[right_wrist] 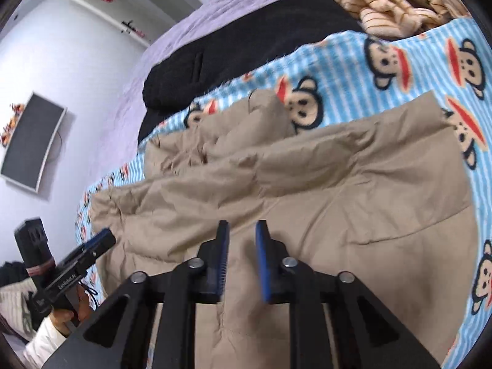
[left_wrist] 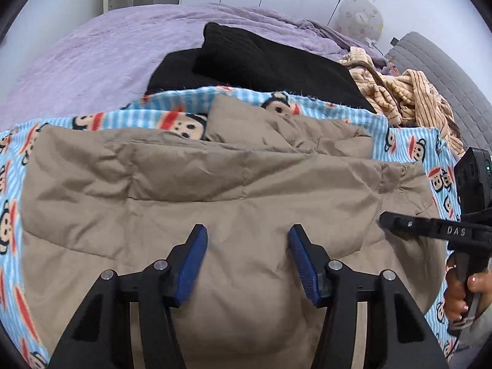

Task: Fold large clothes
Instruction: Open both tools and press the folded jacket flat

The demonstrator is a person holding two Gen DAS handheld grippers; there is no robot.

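The tan jacket (left_wrist: 190, 190) is lying folded on the monkey-print blanket (left_wrist: 409, 150) near the bed's edge. The left gripper (left_wrist: 247, 240) is hovering with fingers half open, gripping nothing. The right gripper (right_wrist: 242, 236) is showing a narrow empty gap.

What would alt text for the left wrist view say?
A tan puffer coat lies spread on a monkey-print blanket, with the open left tongs over it. Black clothing lies behind; the right tongs enter at right.
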